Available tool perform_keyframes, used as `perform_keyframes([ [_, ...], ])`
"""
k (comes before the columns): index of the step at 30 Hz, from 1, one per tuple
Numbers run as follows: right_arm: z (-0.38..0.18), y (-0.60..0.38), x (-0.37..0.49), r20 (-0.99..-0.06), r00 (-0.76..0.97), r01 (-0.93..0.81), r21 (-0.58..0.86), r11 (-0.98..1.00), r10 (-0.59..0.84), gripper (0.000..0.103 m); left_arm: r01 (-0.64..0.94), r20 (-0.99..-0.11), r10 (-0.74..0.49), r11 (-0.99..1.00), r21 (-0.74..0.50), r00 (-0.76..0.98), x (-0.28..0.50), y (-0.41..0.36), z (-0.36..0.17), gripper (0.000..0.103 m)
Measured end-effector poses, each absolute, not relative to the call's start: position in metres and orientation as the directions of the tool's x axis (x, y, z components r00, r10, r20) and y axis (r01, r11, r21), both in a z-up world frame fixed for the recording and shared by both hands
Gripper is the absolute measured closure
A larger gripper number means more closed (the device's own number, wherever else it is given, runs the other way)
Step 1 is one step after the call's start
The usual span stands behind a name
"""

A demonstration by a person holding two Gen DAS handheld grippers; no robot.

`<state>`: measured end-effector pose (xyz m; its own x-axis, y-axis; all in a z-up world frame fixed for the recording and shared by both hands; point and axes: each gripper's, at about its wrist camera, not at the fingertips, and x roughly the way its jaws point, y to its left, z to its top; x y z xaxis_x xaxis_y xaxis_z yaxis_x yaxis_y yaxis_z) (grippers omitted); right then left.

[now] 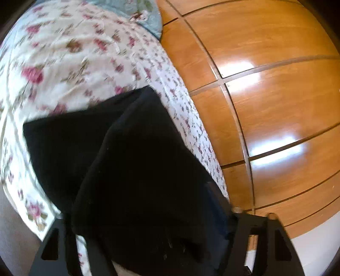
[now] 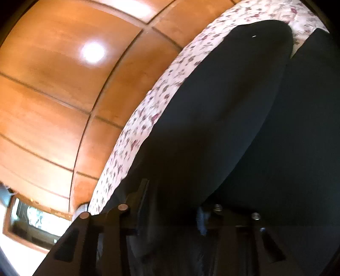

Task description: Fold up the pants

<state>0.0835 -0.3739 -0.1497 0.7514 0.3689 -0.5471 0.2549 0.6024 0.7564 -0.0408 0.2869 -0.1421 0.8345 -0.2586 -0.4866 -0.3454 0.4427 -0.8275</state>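
Note:
Black pants [image 1: 119, 152] lie on a bed with a floral cover [image 1: 63, 59]. In the left wrist view a raised fold of the pants runs from the bed down between my left gripper's [image 1: 148, 240] fingers, which are shut on the cloth. In the right wrist view the pants [image 2: 233, 118] fill the right half, with two dark folds side by side. My right gripper [image 2: 170, 214] is shut on the pants' edge; its fingertips are buried in the dark fabric.
The bed's edge [image 1: 191, 127] runs beside a glossy wooden floor [image 1: 265, 95], which also shows in the right wrist view [image 2: 63, 95]. A blue-green pillow [image 1: 136, 12] lies at the bed's far end. A framed glass panel [image 2: 31, 227] is low at the left.

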Motion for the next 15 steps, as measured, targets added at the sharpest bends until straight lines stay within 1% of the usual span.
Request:
perform_keyframes([
  [1,-0.144,-0.375,0.085,-0.559,0.752,0.254,0.736,0.628,0.35,0.093,-0.345,-0.495,-0.251,0.466,-0.815,0.832,-0.039,0.289,-0.139,0.073],
  [2,-0.138,-0.375,0.086,-0.557,0.755,0.246,0.73,0.638,0.346,0.094,-0.352,-0.513,-0.243,0.491,-0.797,0.823,-0.037,0.291,-0.136,0.083],
  [3,-0.131,-0.376,0.085,-0.54,0.766,0.228,0.735,0.638,0.349,0.094,-0.352,-0.521,-0.242,0.505,-0.788,0.819,-0.032,0.294,-0.133,0.09],
  [4,-0.122,-0.379,0.082,-0.521,0.782,0.211,0.737,0.643,0.341,0.094,-0.338,-0.511,-0.246,0.51,-0.791,0.823,-0.028,0.298,-0.13,0.093],
  [6,-0.103,-0.38,0.077,-0.492,0.806,0.177,0.731,0.659,0.33,0.094,-0.293,-0.47,-0.258,0.512,-0.807,0.844,-0.029,0.305,-0.122,0.095],
  [9,-0.076,-0.376,0.058,-0.448,0.824,0.106,0.722,0.684,0.346,0.094,-0.215,-0.392,-0.254,0.523,-0.825,0.884,-0.045,0.318,-0.1,0.096],
  [11,-0.065,-0.372,0.039,-0.435,0.827,0.064,0.702,0.709,0.356,0.094,-0.193,-0.371,-0.254,0.529,-0.827,0.893,-0.056,0.328,-0.094,0.096],
  [13,-0.064,-0.365,0.023,-0.43,0.819,0.029,0.692,0.721,0.38,0.094,-0.206,-0.391,-0.252,0.541,-0.815,0.885,-0.06,0.335,-0.1,0.096],
  [15,-0.078,-0.355,0.006,-0.481,0.785,0.033,0.662,0.749,0.39,0.094,-0.261,-0.458,-0.25,0.557,-0.789,0.853,-0.062,0.339,-0.117,0.096],
])
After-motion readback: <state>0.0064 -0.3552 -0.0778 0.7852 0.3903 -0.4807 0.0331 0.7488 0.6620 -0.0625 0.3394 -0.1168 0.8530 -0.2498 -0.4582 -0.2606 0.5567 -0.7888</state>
